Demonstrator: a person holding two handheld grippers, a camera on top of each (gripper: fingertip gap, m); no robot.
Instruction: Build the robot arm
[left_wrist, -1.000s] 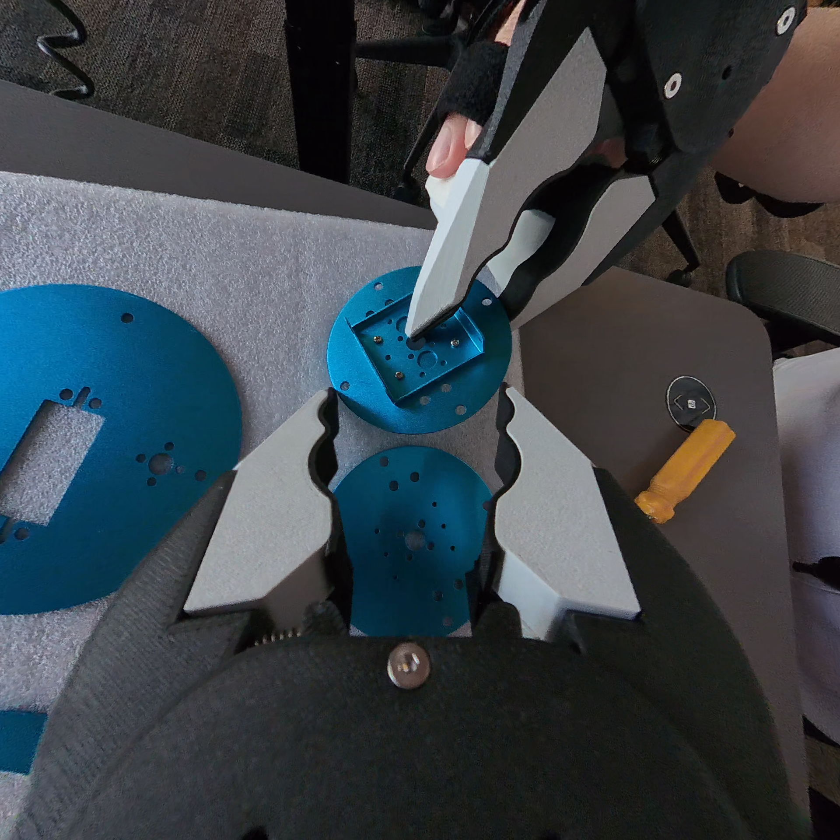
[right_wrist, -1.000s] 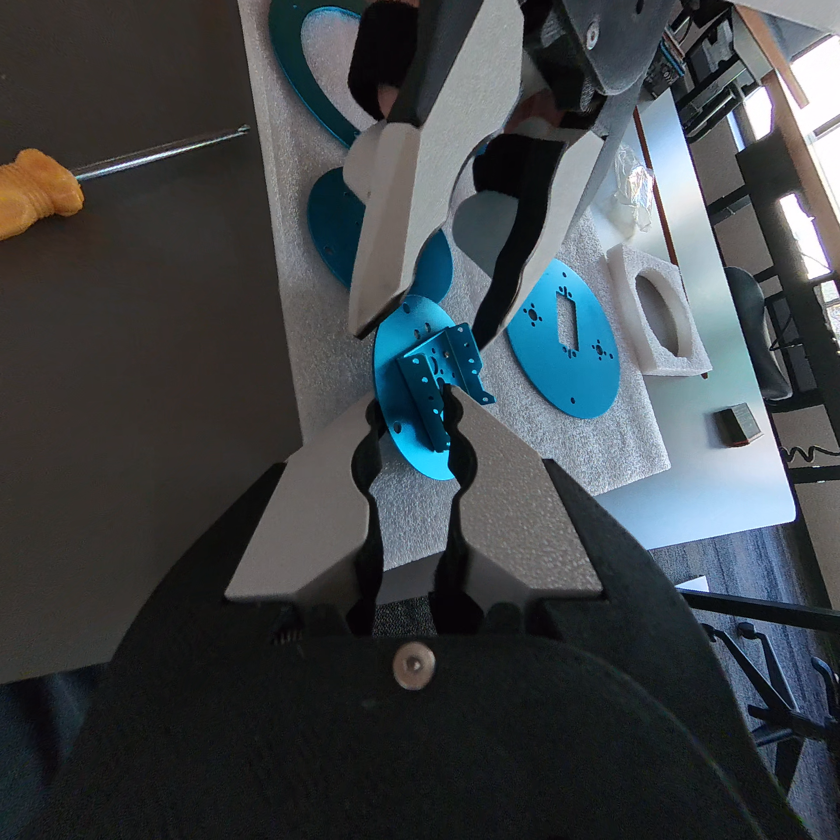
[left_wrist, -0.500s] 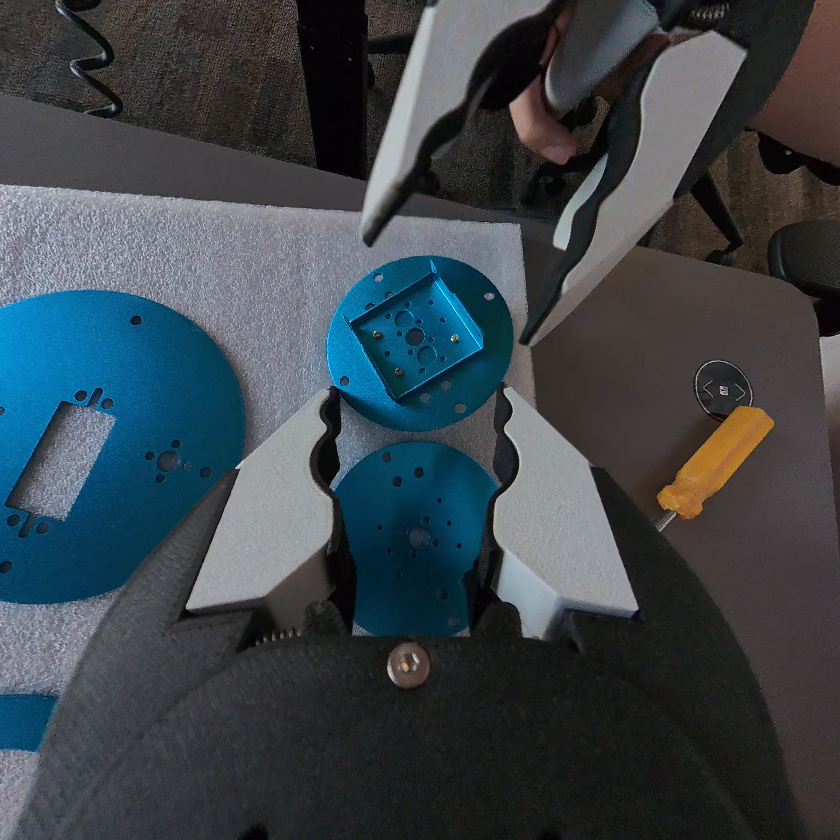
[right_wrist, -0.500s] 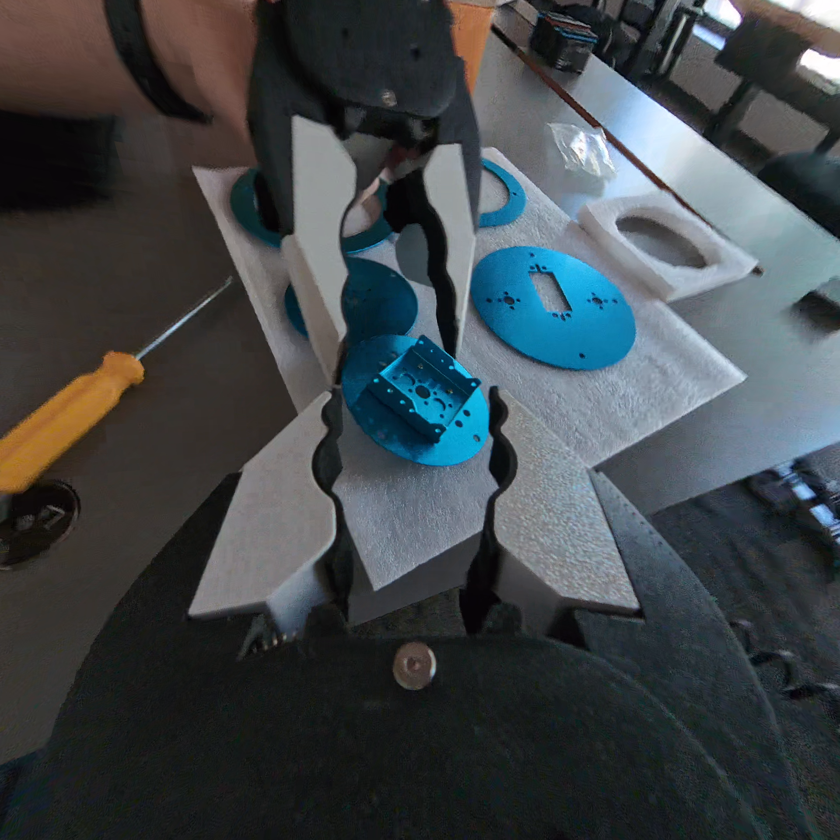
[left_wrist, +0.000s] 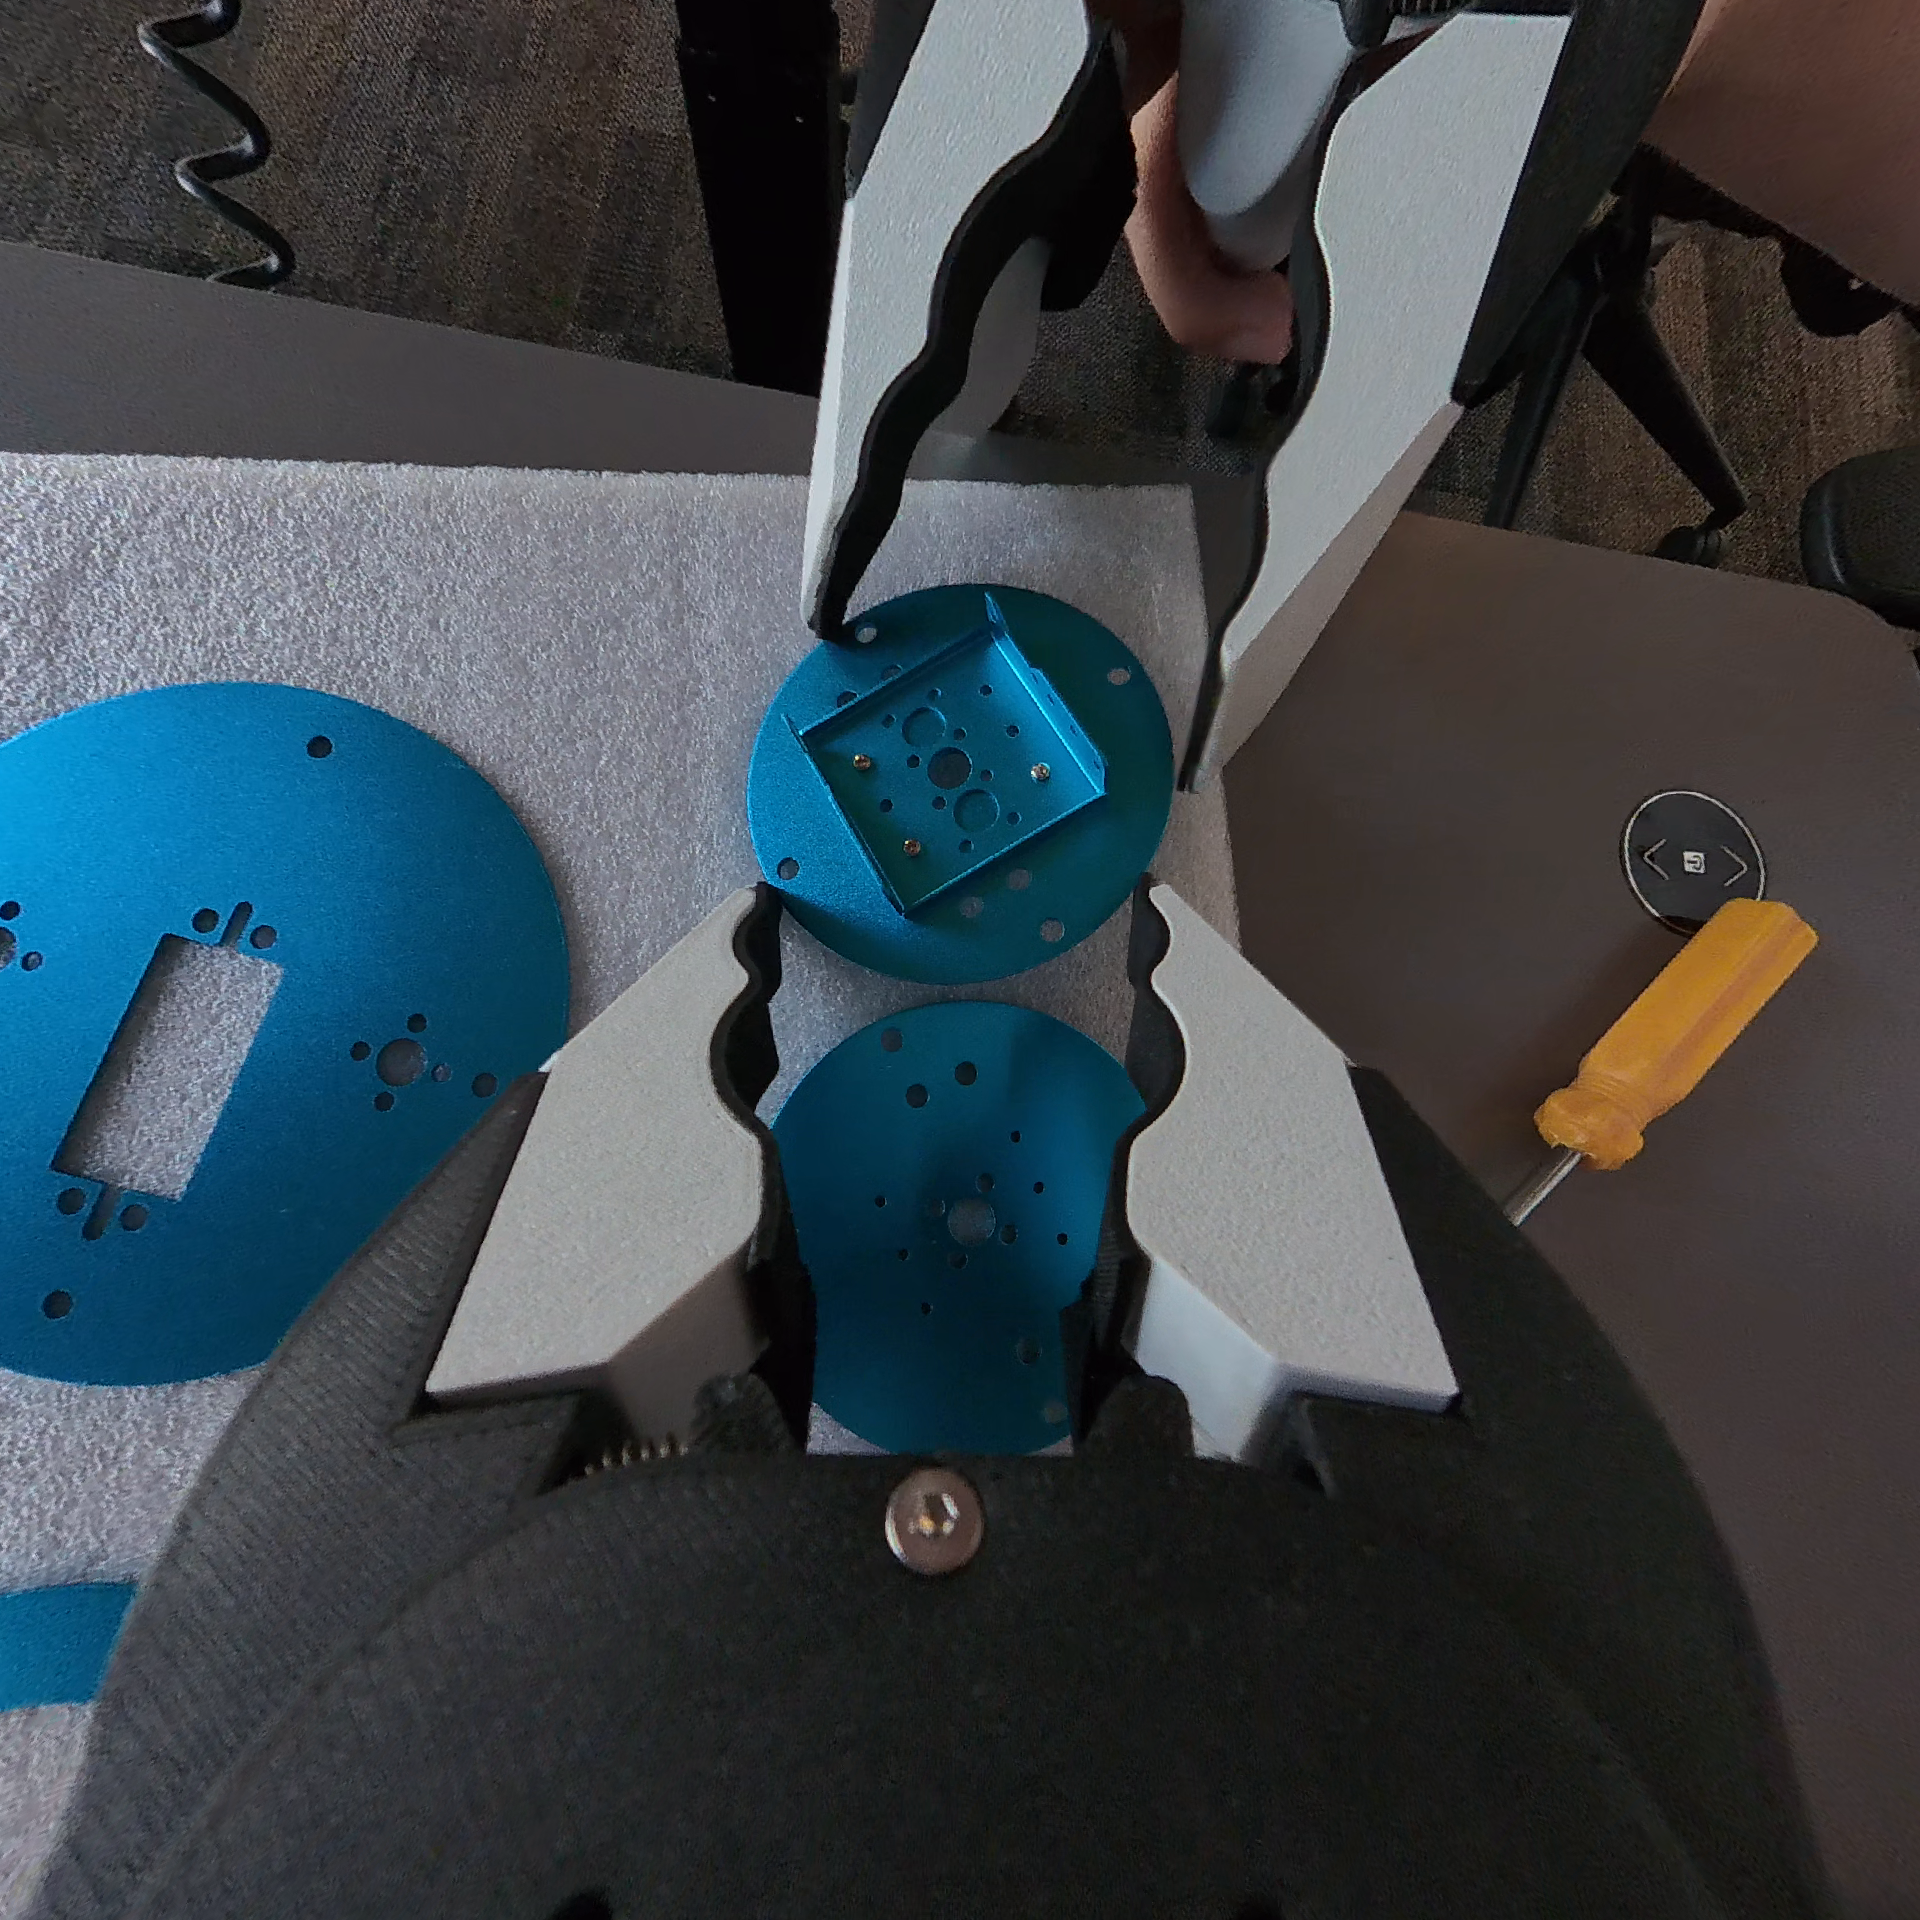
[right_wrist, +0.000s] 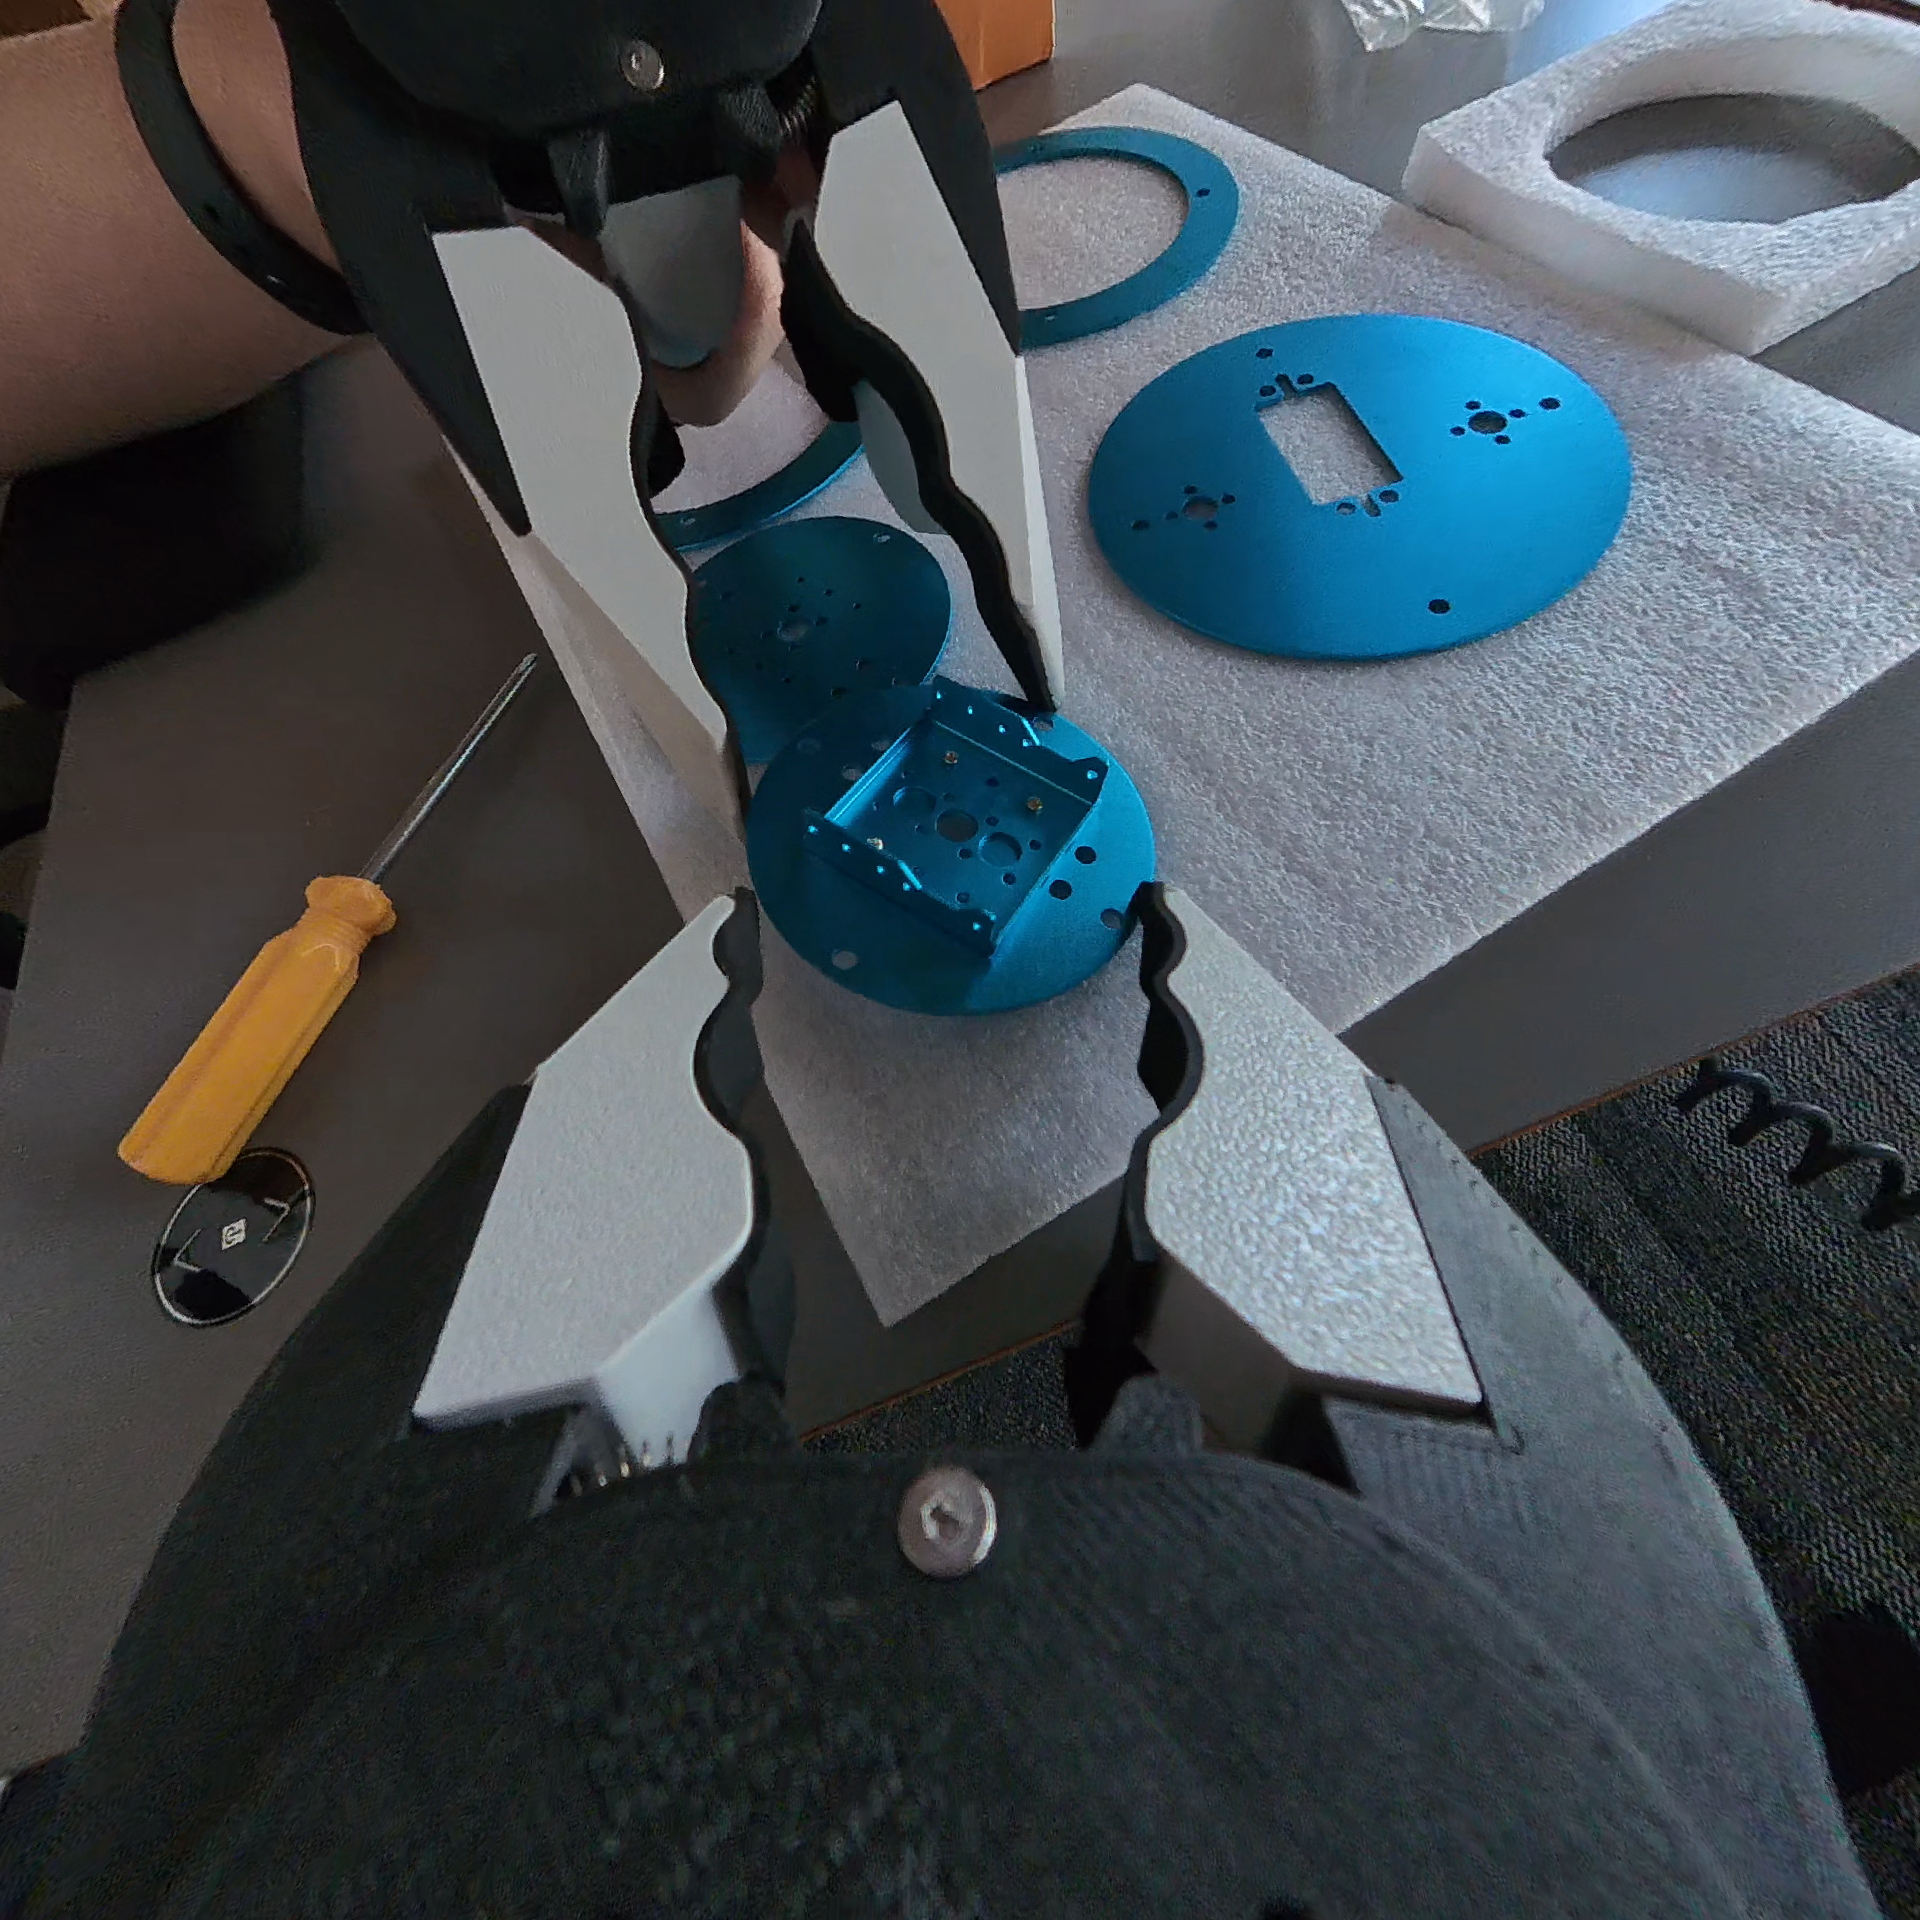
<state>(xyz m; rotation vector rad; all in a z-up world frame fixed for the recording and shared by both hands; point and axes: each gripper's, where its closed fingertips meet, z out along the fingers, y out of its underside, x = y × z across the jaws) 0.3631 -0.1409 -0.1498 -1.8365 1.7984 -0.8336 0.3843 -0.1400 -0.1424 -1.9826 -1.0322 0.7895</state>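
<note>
A small blue disc (left_wrist: 1039, 935) with a square blue bracket (left_wrist: 951, 779) screwed onto it lies on white foam sheet (left_wrist: 416, 582). It also shows in the right wrist view (right_wrist: 1039, 966). My right gripper (left_wrist: 1013, 701) is open, its tips down on either side of this disc; I cannot tell if they touch it. In its own view the gripper (right_wrist: 945, 899) frames the bracket (right_wrist: 956, 831). My left gripper (left_wrist: 954, 904) is open and empty, hovering over a plain blue disc (left_wrist: 951, 1216), tips at the bracket disc's near edge. It shows opposite in the right wrist view (right_wrist: 891, 748).
A large blue disc with a rectangular cutout (left_wrist: 260, 1029) lies left on the foam. A yellow-handled screwdriver (left_wrist: 1683, 1049) lies on the dark table by a round black inset (left_wrist: 1694, 857). Blue rings (right_wrist: 1112, 239) and a white foam block with a hole (right_wrist: 1704, 197) lie farther off. My left and right fingertips are right by each other.
The right gripper was shut with its tip pressed into the bracket. It lifted off, opened, and came back down open around the bracket disc. The left gripper hardly moved.
</note>
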